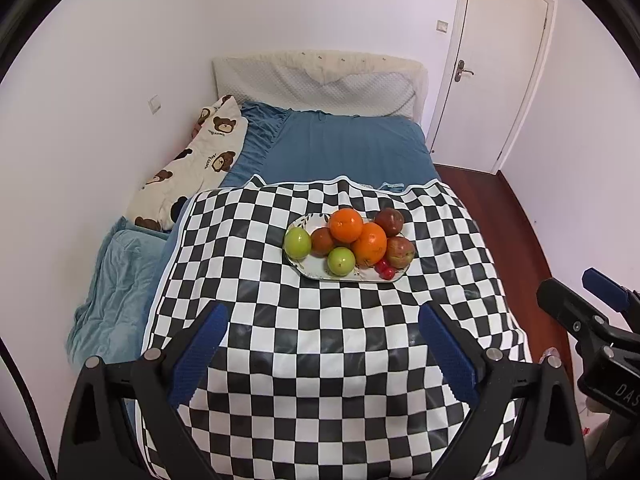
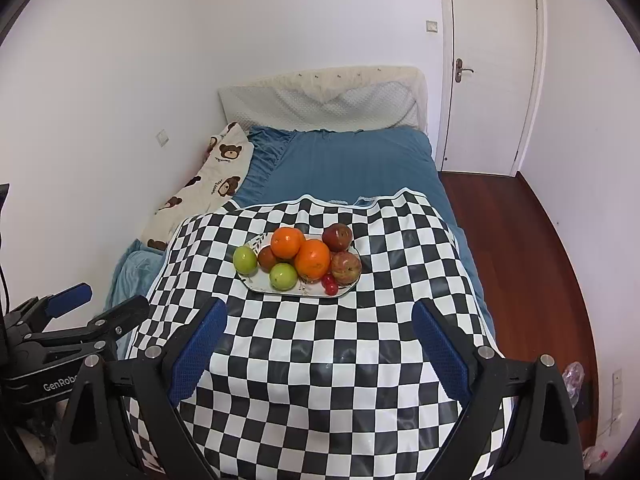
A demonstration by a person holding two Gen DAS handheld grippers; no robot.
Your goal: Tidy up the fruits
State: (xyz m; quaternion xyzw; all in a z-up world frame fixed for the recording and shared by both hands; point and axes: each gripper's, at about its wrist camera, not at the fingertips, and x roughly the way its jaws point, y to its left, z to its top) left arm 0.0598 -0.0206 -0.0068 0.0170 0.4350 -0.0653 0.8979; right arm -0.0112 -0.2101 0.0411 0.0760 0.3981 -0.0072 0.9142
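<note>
Both tools, left point(image 1: 320, 356) and right point(image 2: 318, 352), hover spread and empty; nudging the heaped fruit point(image 1: 352, 240) could roll pieces off the plate point(image 1: 320, 274) on the soft bed point(image 1: 340, 148).

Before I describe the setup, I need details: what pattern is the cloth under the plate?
Black-and-white checkerboard cloth, clearest in the left wrist view.

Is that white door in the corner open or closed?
Closed. The door sits flush in its frame in both views, with no gap along its edges and its handle level.
</note>
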